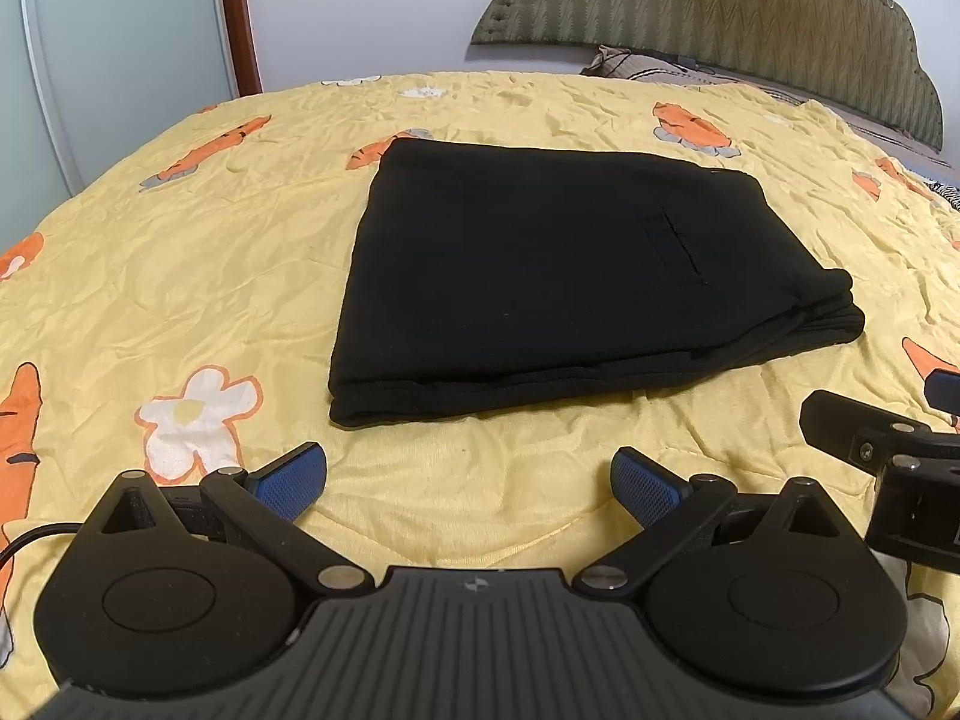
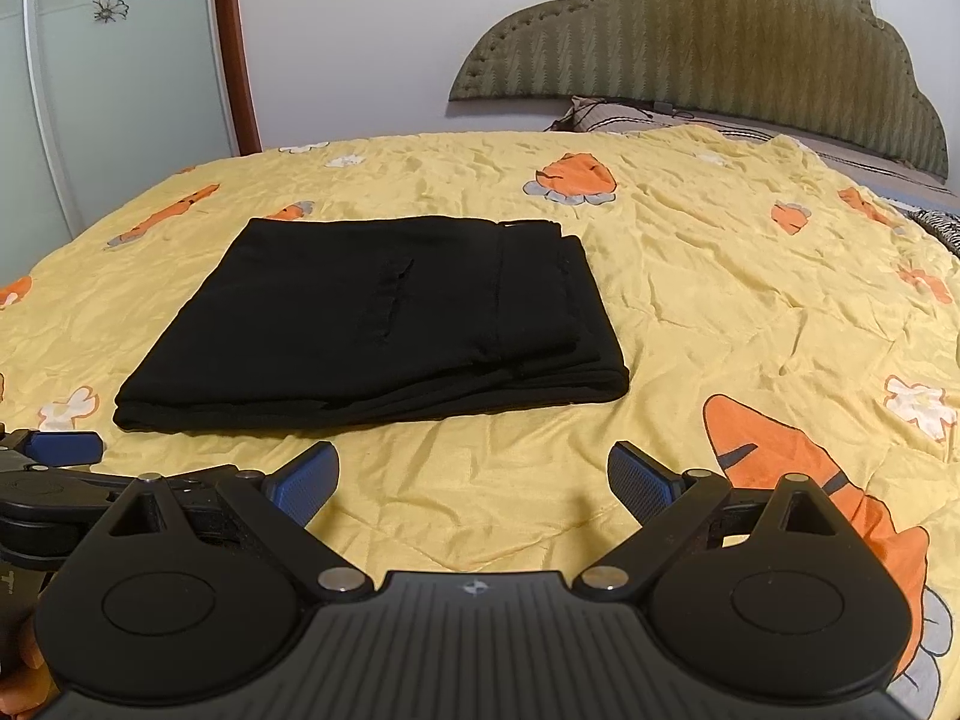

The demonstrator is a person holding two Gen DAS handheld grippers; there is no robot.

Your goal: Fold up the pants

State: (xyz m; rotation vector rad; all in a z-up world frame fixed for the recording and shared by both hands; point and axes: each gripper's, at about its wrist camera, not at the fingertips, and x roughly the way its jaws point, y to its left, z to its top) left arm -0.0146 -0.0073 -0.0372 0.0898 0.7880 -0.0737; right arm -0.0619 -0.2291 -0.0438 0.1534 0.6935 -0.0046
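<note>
Black pants [image 1: 540, 276] lie folded in a flat rectangular stack on the yellow bedspread [image 1: 180, 276]. Left tool [image 1: 468, 480] and right tool [image 2: 474, 480] both spread apart, holding nothing, near the stack's front edge without touching it.

both wrist cams low over the bedspread [image 1: 180, 252], facing the headboard [image 1: 720, 18]. left cam sits nearer the folded pants [image 1: 540, 276]; right cam offset rightward. both views share pants, bedspread, headboard.
</note>
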